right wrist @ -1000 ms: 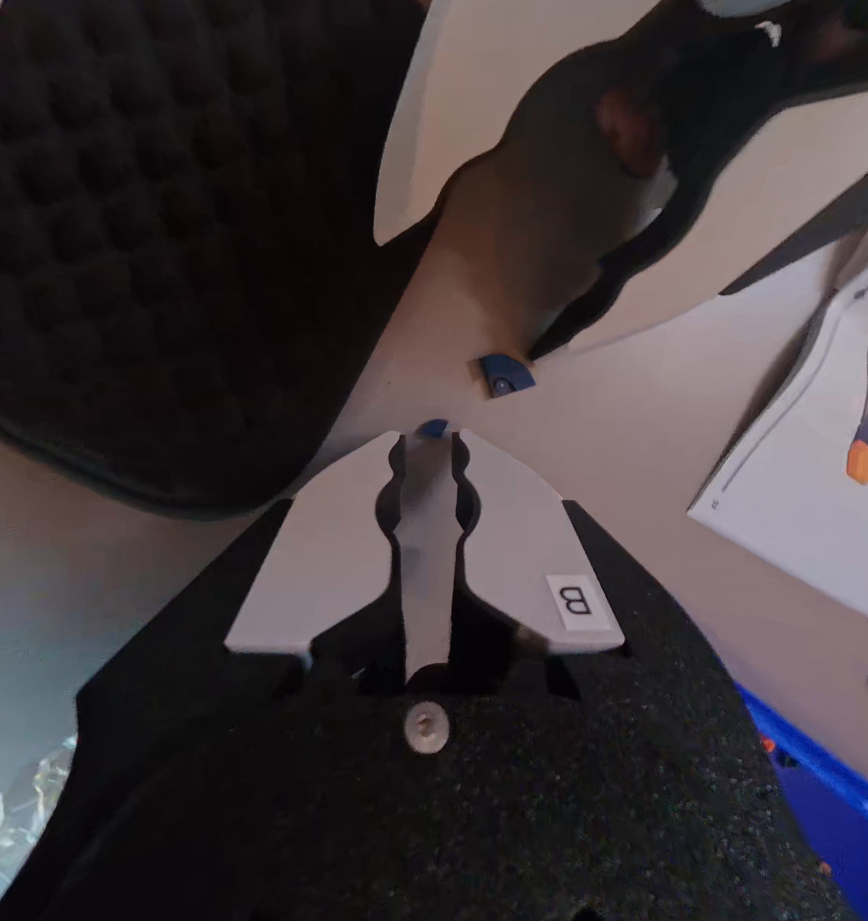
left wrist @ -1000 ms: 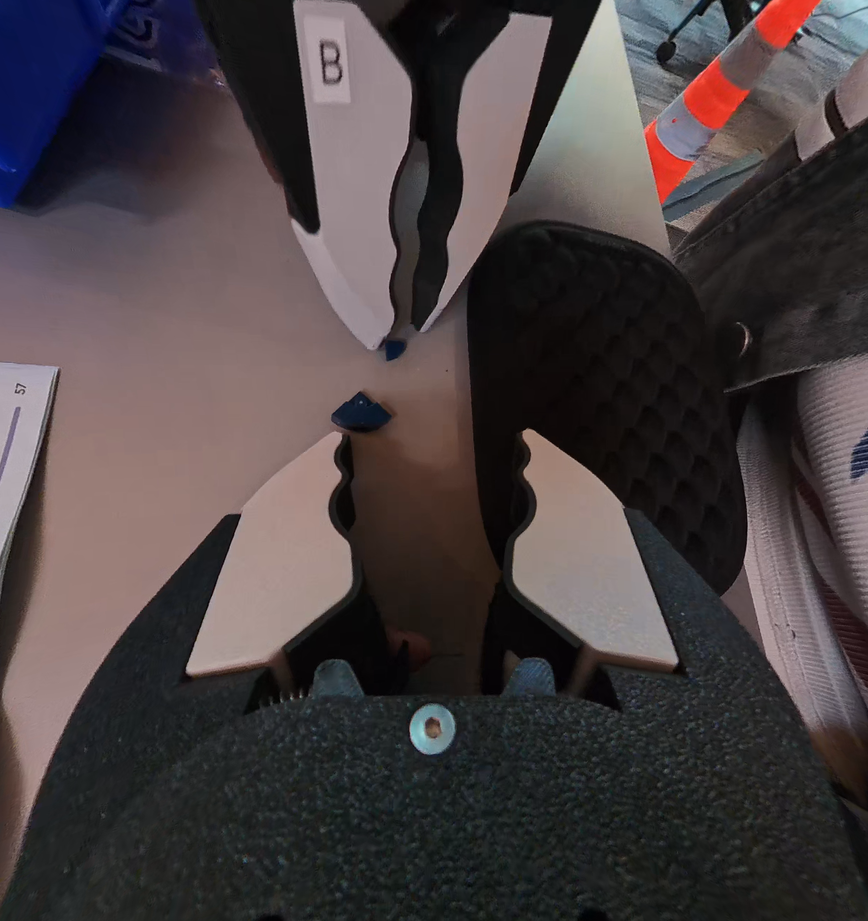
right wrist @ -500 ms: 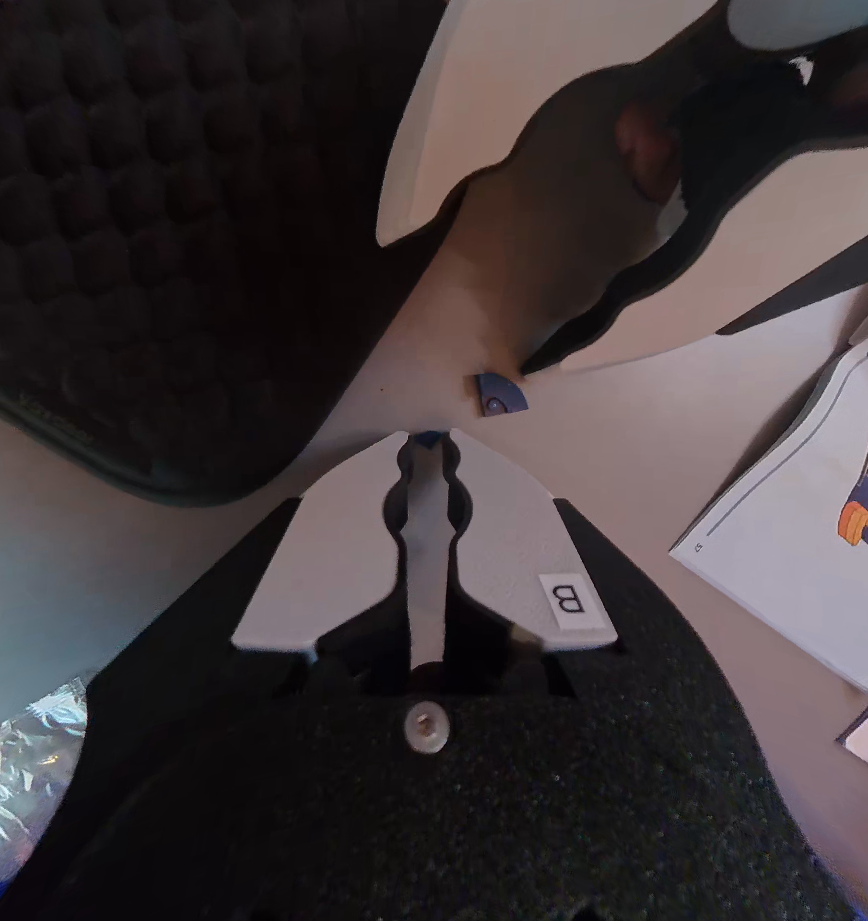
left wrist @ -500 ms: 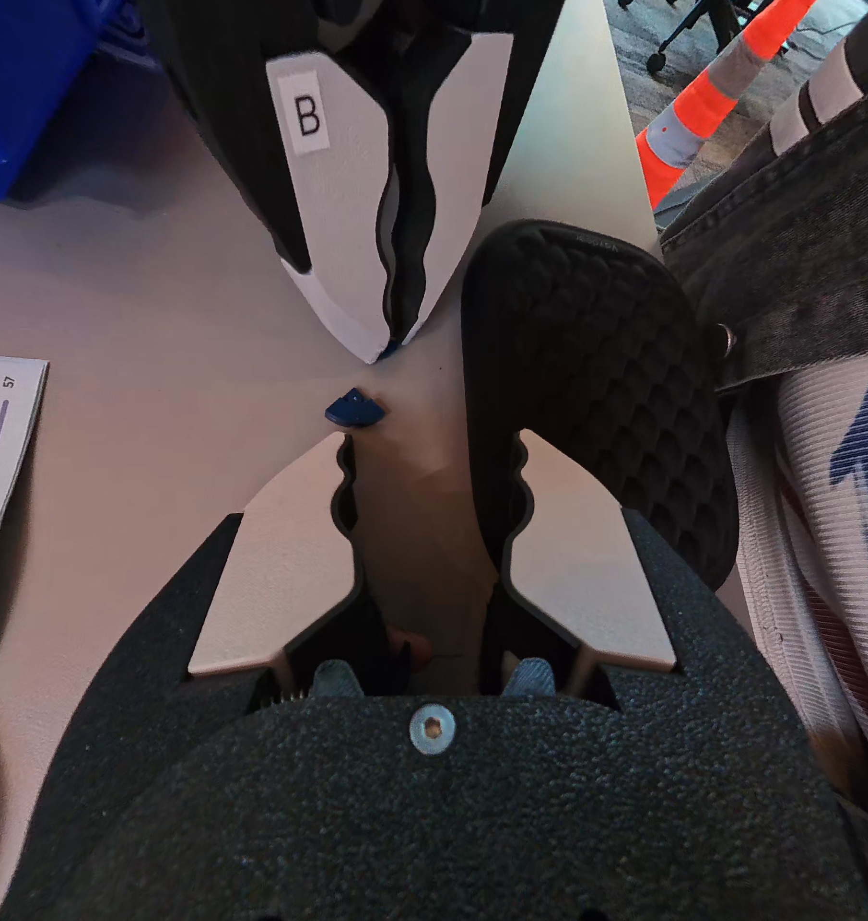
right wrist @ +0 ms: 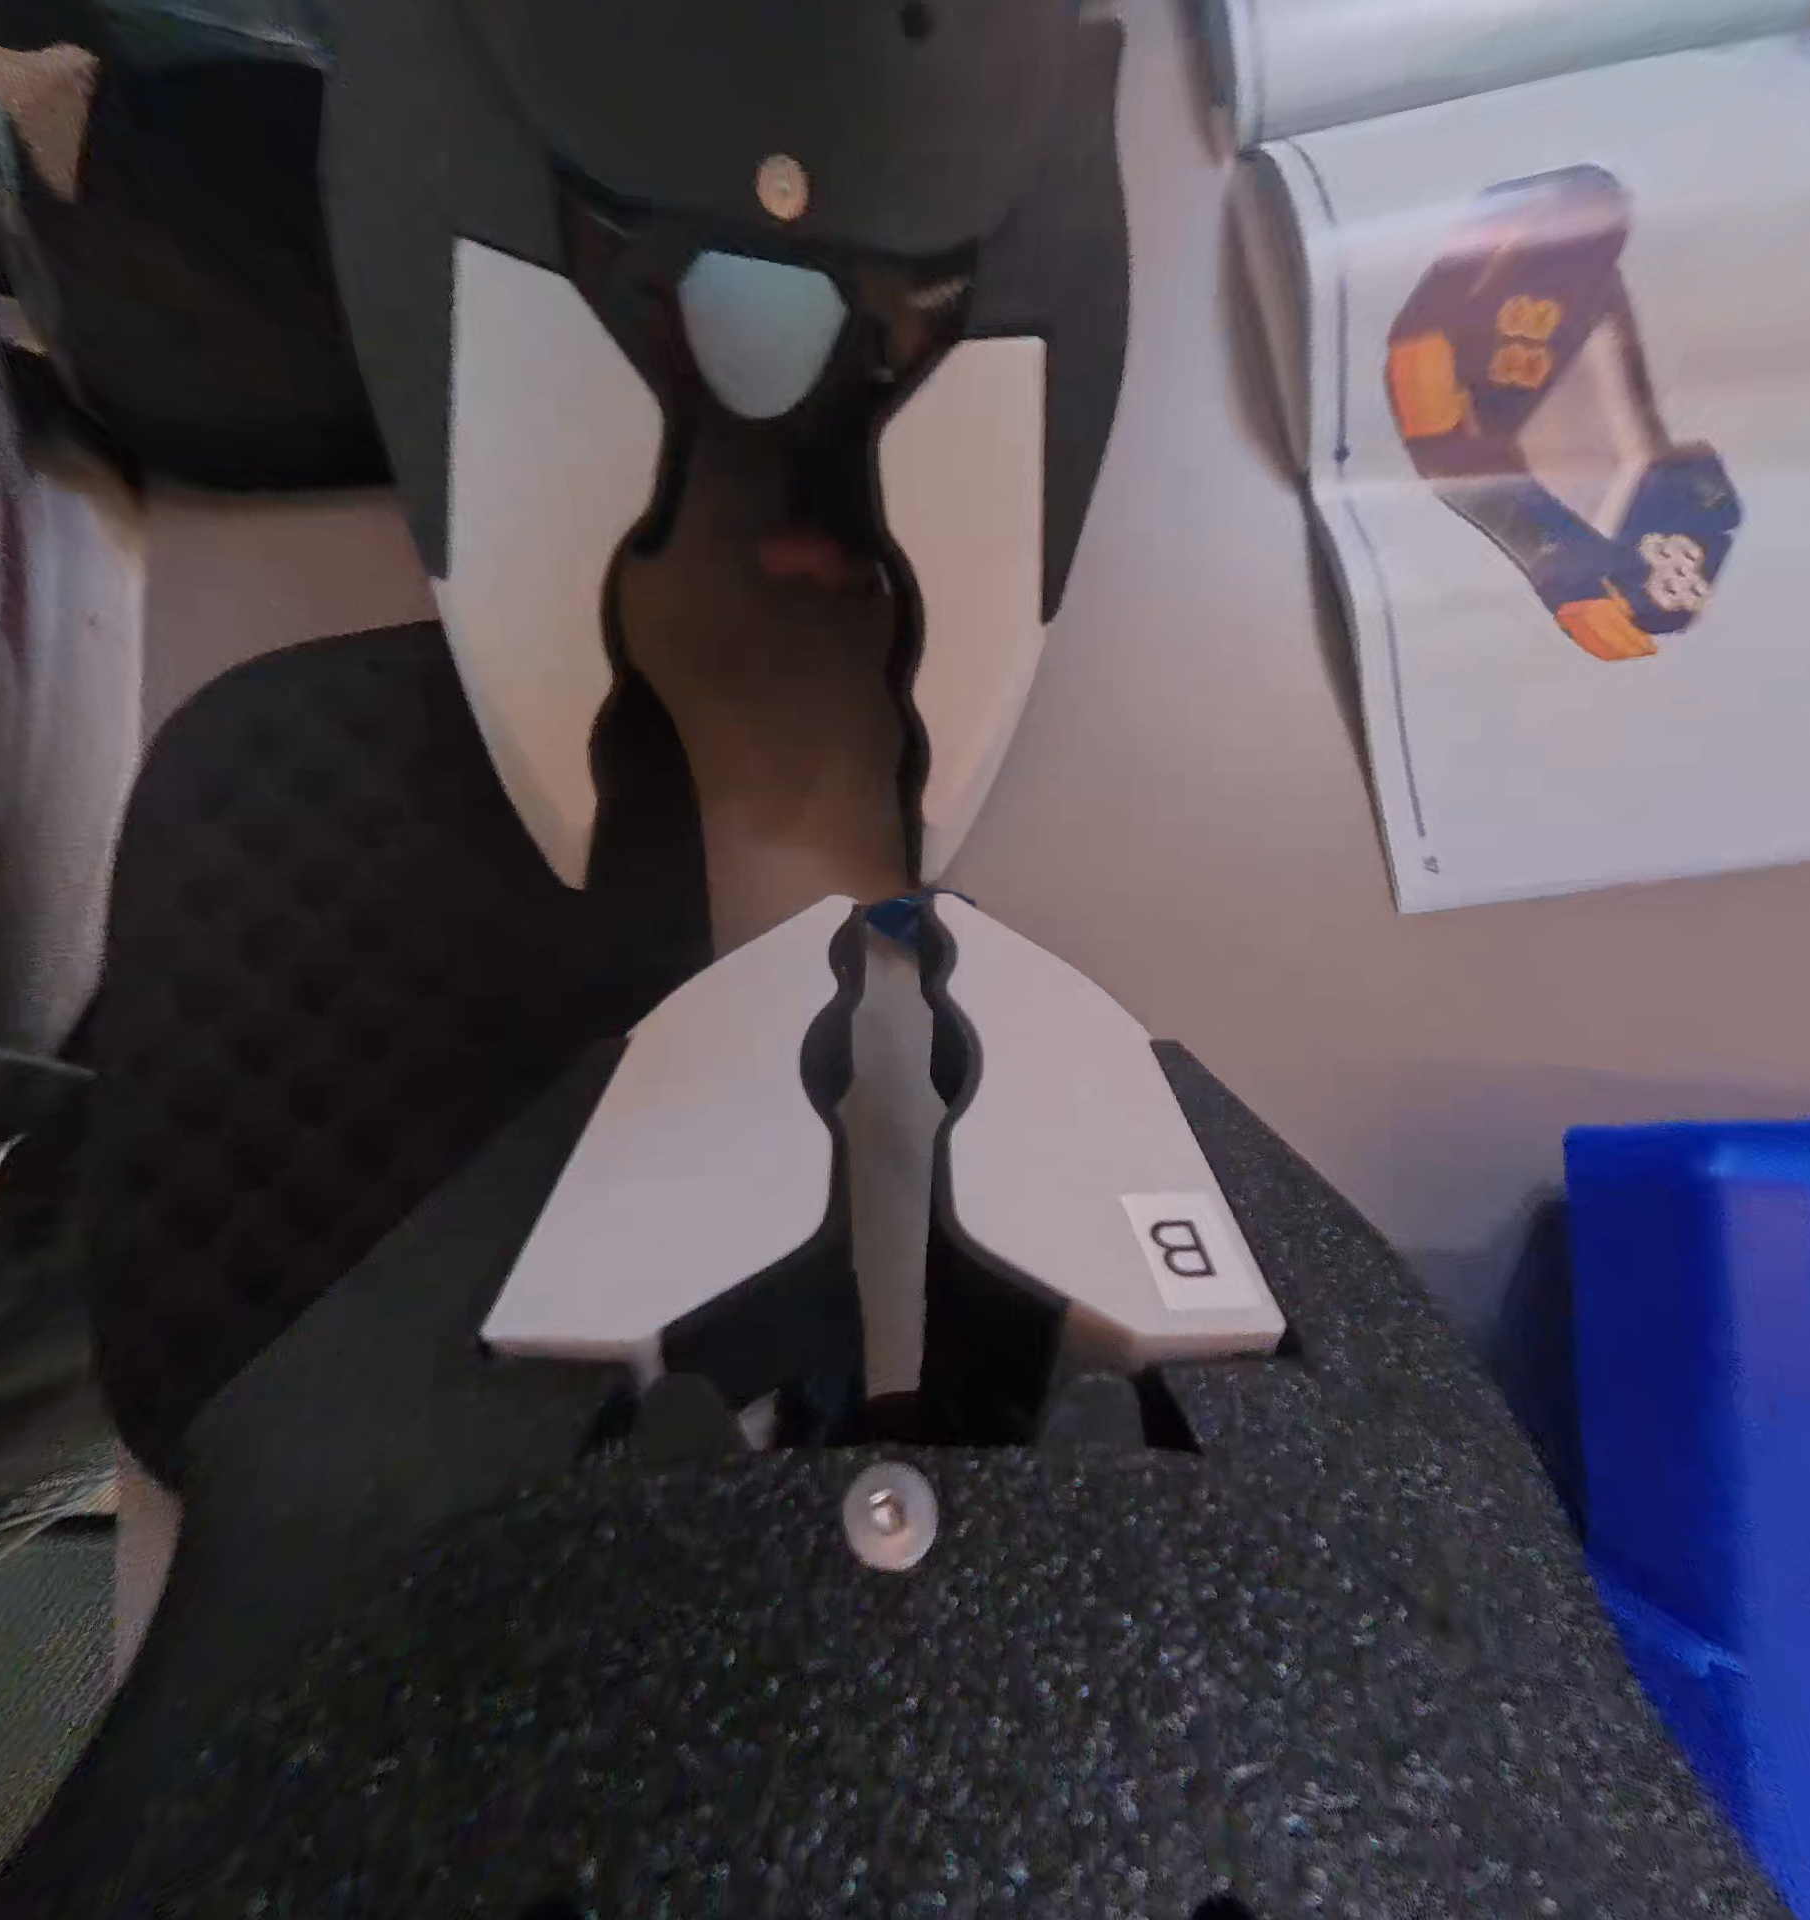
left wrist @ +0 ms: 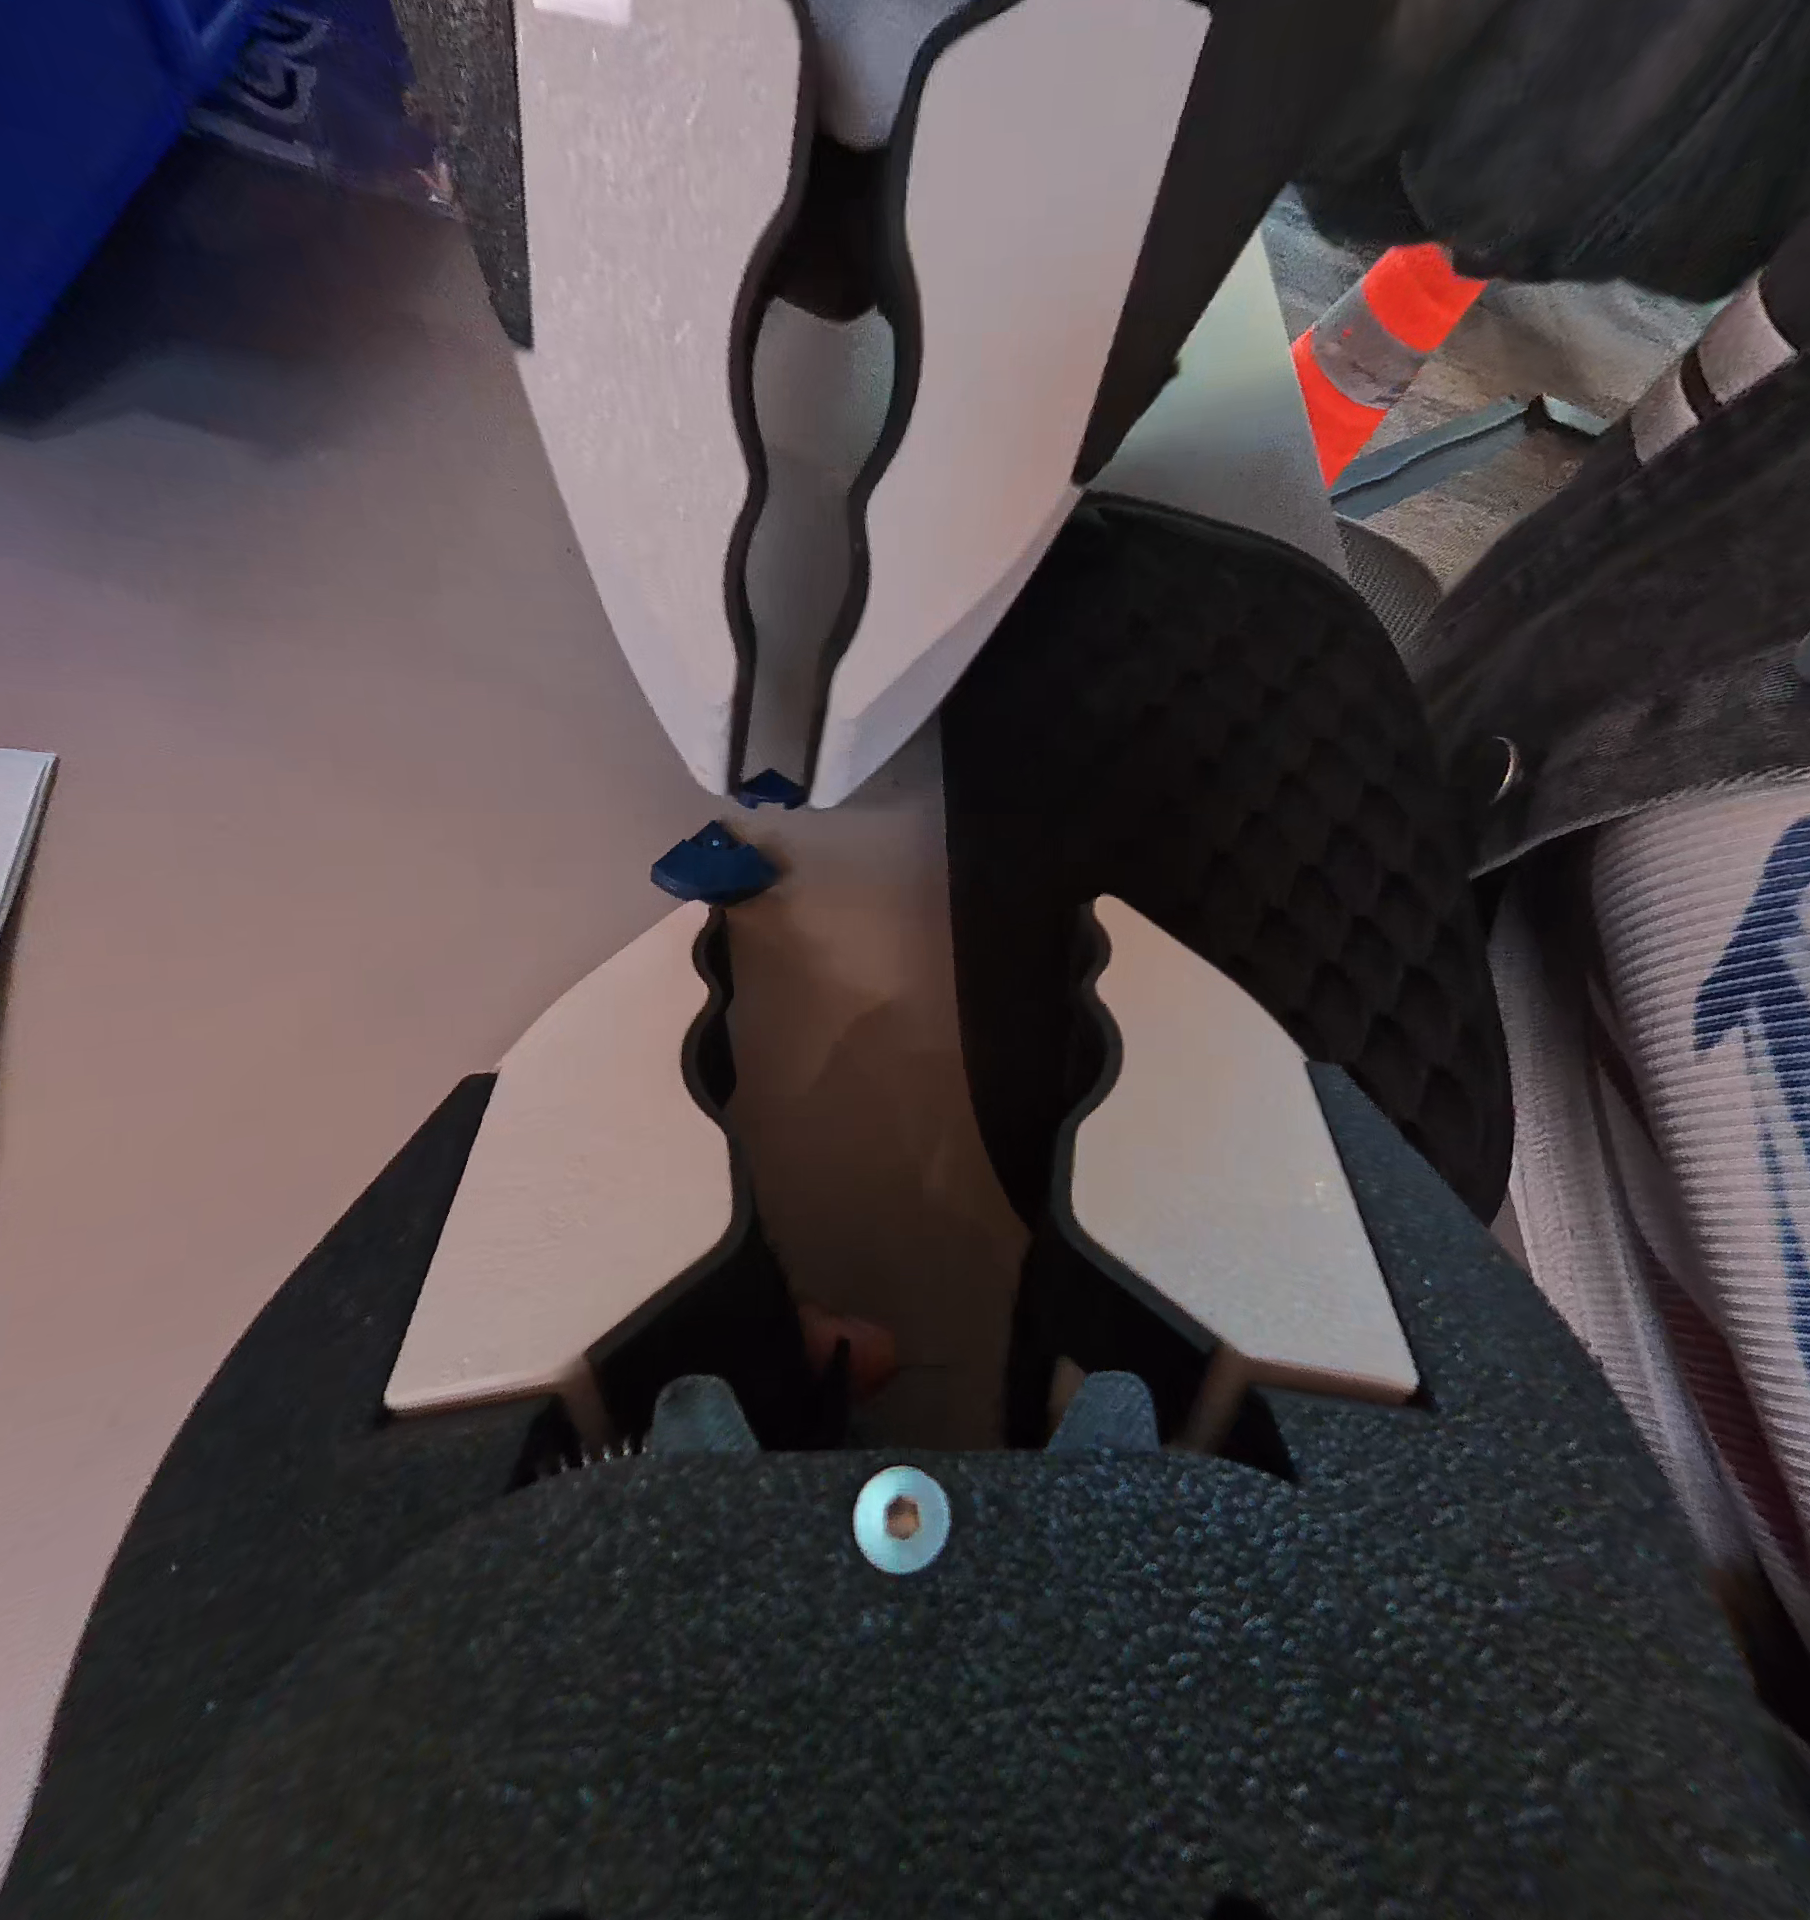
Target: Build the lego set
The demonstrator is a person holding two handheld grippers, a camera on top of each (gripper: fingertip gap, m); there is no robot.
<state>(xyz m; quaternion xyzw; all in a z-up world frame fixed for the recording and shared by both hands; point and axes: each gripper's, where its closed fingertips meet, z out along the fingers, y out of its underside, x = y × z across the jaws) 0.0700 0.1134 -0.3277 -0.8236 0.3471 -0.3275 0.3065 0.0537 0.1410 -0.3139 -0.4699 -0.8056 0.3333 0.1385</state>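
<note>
Dark blue lego piece (left wrist: 712, 871), black quilted pad (left wrist: 1244, 790), blue bin (right wrist: 1722, 1382), orange-striped cone (left wrist: 1374, 353)

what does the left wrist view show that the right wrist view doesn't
Only the left wrist view shows a loose blue piece lying on the table just ahead of the open left claw, plus an orange cone on the floor.

Only the right wrist view shows the booklet's model picture.

Both show the right claw shut on a second blue piece, the black pad and a blue bin.
</note>
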